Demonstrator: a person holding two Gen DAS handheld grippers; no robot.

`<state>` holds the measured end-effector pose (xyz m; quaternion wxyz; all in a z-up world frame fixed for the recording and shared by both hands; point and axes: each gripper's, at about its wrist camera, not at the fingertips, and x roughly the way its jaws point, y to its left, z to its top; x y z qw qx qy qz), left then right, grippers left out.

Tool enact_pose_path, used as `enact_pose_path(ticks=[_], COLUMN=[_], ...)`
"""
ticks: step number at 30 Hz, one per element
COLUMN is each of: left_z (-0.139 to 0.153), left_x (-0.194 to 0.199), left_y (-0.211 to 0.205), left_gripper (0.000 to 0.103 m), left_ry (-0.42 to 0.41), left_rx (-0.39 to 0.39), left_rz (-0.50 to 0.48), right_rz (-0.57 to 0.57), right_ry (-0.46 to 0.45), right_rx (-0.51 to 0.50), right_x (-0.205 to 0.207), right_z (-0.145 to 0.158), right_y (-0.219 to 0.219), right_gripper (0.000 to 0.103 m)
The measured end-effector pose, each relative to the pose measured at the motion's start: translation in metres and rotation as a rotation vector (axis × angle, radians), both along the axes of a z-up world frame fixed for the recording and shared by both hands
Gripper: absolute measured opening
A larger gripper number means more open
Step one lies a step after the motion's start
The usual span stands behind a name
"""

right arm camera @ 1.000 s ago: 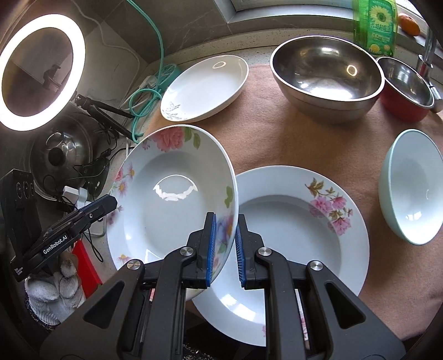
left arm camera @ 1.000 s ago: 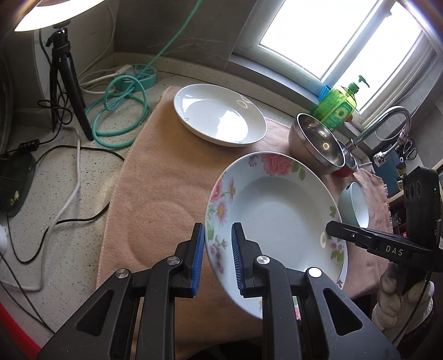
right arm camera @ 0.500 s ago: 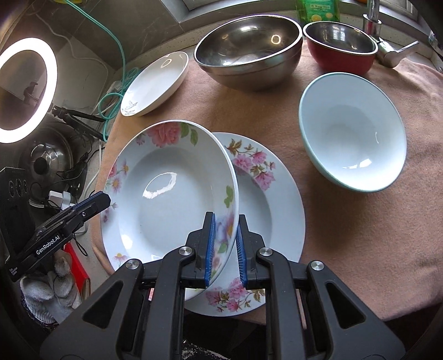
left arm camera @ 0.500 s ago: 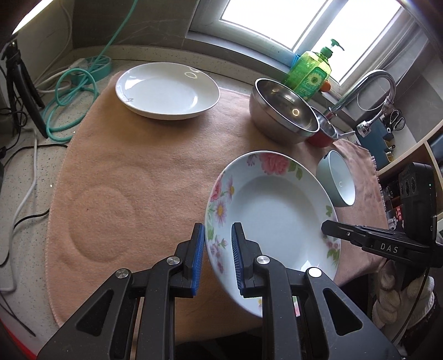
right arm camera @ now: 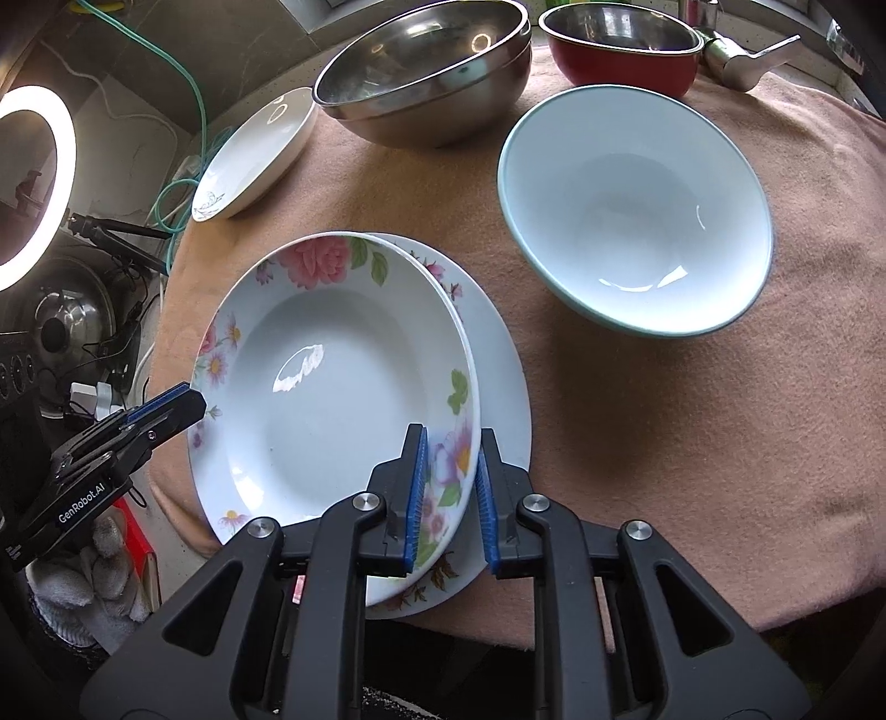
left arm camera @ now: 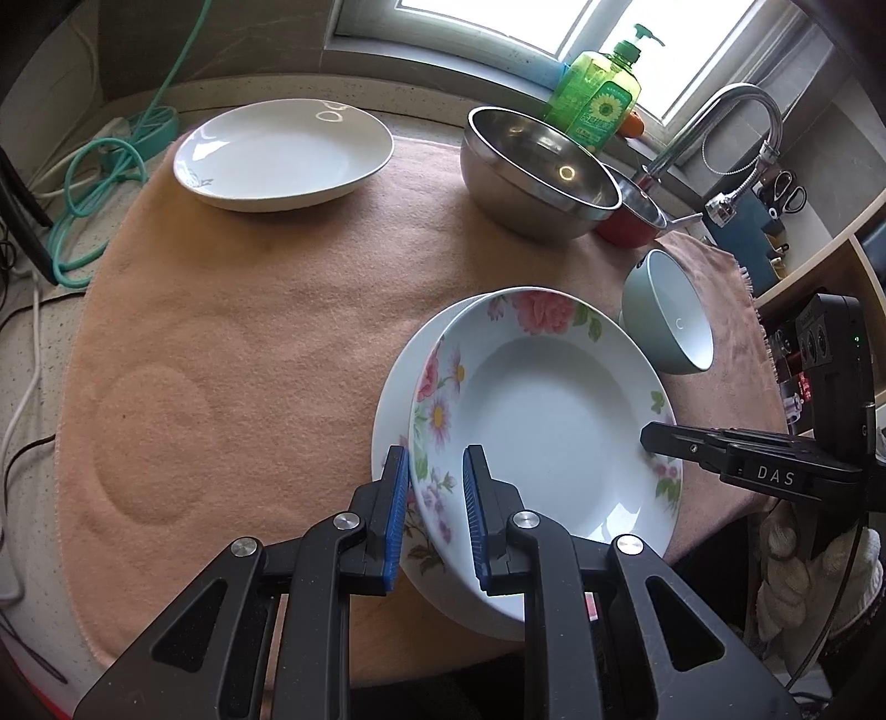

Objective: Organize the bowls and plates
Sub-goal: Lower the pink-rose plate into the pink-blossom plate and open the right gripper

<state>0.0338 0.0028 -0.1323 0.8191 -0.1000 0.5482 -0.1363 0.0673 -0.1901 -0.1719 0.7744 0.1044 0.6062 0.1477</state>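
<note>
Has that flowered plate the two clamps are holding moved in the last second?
Yes. The flowered plate has come down and across onto the second floral plate lying on the cloth, nearer the pale blue bowl.

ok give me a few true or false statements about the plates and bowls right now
1. Both tools hold the same floral plate, the left tool on one rim, the right tool on the opposite one. True.
2. A second floral plate lies under the held one. True.
3. The white plate is stacked on the floral plates. False: it sits alone at the far side of the cloth.
4. The teal bowl holds food. False: it is empty.
5. The big steel bowl stands beside a red bowl. True.
</note>
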Motion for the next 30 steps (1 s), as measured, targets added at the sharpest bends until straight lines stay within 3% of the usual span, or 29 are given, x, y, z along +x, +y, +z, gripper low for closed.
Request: enact_pose_path(ticks=[6,10,13,30], left_z=[-0.007,-0.010,-0.010,-0.006], left_x=[0.000,-0.001,0.000,-0.001], left_y=[-0.003,-0.005,-0.004,-0.004], left_gripper=[0.018,0.018,0.018,0.018], left_ry=[0.025,0.032,0.032,0.020], left_rx=[0.017,0.035,0.029,0.042], left_rz=[-0.012,-0.022,-0.008,-0.042], right_rz=[0.014,0.055,0.093,0.068], right_ry=[-0.001,-0.008,-0.036,-0.029], right_rx=[-0.022,-0.060,-0.132,-0.104], right_x=[0.000,0.000,-0.002,-0.002], right_z=[0.000,0.002,0.002,0.007], right_y=[0.007,0.021,0.032,0.022], right_gripper=[0.020,0.036,0.036,0.036])
